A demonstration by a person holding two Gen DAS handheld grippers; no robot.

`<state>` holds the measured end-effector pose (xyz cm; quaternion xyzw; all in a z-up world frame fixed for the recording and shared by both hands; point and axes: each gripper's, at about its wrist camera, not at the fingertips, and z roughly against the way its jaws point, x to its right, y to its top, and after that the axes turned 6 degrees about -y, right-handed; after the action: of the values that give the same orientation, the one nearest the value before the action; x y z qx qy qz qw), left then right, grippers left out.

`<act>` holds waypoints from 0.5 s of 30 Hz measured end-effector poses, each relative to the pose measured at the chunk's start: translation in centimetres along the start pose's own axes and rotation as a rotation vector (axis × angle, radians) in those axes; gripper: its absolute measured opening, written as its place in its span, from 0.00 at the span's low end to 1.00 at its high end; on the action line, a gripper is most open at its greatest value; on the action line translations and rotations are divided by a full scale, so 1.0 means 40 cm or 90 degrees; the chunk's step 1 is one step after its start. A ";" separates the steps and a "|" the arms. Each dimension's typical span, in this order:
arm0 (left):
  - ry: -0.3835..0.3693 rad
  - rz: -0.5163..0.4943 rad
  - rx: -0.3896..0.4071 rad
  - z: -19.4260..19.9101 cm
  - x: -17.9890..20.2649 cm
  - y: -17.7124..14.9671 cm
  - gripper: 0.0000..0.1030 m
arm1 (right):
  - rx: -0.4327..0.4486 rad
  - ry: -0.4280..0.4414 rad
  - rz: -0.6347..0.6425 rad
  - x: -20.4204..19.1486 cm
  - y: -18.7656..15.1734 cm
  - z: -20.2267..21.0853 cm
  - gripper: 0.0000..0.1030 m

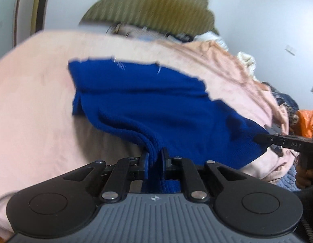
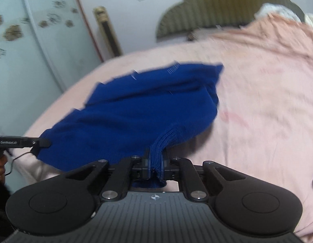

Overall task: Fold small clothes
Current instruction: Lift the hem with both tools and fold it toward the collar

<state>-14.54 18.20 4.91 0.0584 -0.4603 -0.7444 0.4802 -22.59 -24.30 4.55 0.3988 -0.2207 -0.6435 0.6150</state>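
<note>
Blue knit garment (image 1: 148,105) spread on a pink sheet (image 1: 34,93) over the bed, near edge lifted off the sheet by both grippers. Frames are motion-blurred, so fine detail is lost.

Left side: left gripper (image 1: 155,162) pinching the ribbed hem, fingers pressed together on a bunched fold, cloth running straight ahead of it. In the right wrist view the same tool shows at far left, tip on the garment's left corner.

Right side: right gripper (image 2: 155,162) likewise clamped on a gathered ribbed edge, cloth fanning forward and leftward from it. In the left wrist view it reaches in from the far right onto the garment's right corner.

Key relation: the two grips sit well apart along the near edge, so the long axis between them runs left-right, and the far edge lies flat on the sheet toward the striped headboard (image 2: 227,6). Both tools are about level, pointing forward, equally near the cloth. Likely next: carry the held edge forward over the far edge, keeping both hands parallel so the fold stays square.

Far right, a clothes pile (image 1: 286,105).
</note>
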 end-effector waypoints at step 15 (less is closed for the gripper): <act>-0.042 -0.044 0.087 0.099 0.053 0.022 0.11 | 0.040 0.093 -0.018 -0.004 0.040 0.130 0.12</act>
<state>-17.15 18.96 8.57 0.0823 -0.5230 -0.7289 0.4341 -25.72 -25.45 8.87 0.4666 -0.1895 -0.6143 0.6074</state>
